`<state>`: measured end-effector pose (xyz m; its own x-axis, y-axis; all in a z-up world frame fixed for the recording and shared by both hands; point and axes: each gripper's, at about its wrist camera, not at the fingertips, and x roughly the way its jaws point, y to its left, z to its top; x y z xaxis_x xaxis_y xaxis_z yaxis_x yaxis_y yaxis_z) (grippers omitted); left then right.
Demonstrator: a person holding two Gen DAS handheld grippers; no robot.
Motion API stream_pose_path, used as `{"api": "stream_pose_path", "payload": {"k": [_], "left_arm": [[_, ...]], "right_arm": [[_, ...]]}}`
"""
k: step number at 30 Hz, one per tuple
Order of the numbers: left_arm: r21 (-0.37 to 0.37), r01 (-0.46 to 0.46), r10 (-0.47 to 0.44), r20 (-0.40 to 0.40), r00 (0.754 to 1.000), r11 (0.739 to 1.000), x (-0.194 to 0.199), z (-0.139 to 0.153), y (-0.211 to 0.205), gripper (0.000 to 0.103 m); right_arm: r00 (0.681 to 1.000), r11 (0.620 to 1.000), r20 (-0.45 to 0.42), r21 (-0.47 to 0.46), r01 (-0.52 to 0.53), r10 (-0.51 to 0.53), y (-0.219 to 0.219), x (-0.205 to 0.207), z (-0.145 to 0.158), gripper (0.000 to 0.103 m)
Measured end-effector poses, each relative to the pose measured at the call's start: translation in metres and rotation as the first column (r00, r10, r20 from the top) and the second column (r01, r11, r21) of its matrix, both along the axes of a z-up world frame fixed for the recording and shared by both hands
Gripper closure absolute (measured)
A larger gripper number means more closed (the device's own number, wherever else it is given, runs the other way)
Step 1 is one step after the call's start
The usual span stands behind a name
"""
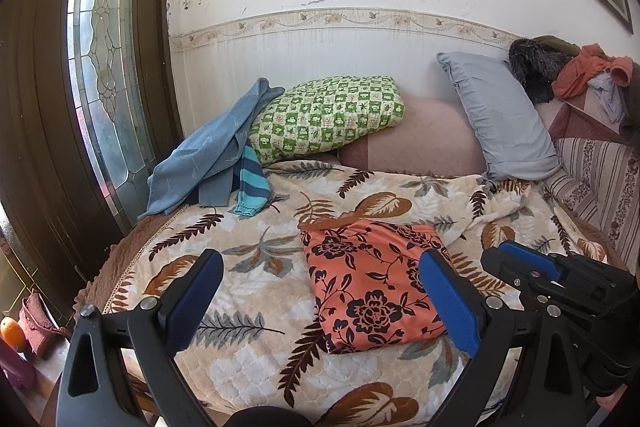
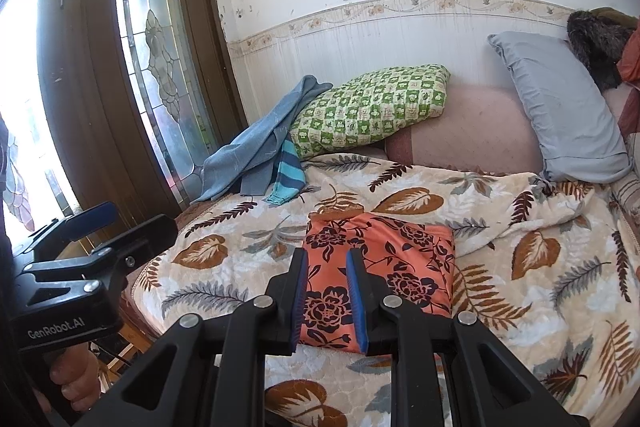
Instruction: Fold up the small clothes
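The folded orange floral cloth (image 1: 372, 283) lies on the leaf-patterned bed blanket (image 1: 248, 267). Left gripper (image 1: 320, 303) stands wide apart, empty. Right gripper (image 2: 327, 301), at 6 o'clock of the cloth, is narrowly parted, clamping nothing.

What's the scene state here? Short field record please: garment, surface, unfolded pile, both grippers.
garment: orange floral folded cloth, lying flat in a neat rectangle
surface: beige leaf-print quilted blanket on the bed
unfolded pile: blue-grey knit garment over a teal striped sleeve, against the green checked pillow
left gripper: open, empty, above the blanket
right gripper: narrow gap, nothing between the pads, above the cloth
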<state>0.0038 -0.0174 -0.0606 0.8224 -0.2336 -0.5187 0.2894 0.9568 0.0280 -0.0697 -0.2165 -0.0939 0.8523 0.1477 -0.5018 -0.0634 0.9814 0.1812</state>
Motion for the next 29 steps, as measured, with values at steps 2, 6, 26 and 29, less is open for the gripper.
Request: {"api": "stream_pose_path", "payload": {"k": [2,6,26,29], "left_arm": [[0.005,0.002,-0.002,-0.013,1.000,1.000,0.004,-0.004,-0.001,0.005],[0.005,0.003,-0.002,-0.034,0.999,1.000,0.011,-0.012,-0.001,0.005],[0.000,-0.012,0.012,-0.052,0.999,1.000,0.033,-0.028,0.003,0.005],[0.011,-0.014,0.014,-0.035,0.999,1.000,0.039,-0.028,0.000,0.005]], "right_arm": [[1.000,1.000,-0.006,0.000,0.000,0.000,0.000,0.003,-0.002,0.081],[1.000,1.000,-0.018,0.001,-0.001,0.001,0.001,0.009,-0.007,0.080],[0.997,1.000,-0.073,0.002,-0.027,0.027,0.012,0.038,-0.031,0.080],[0.996,1.000,-0.080,-0.001,-0.027,0.027,0.010,0.045,-0.035,0.080]]}}
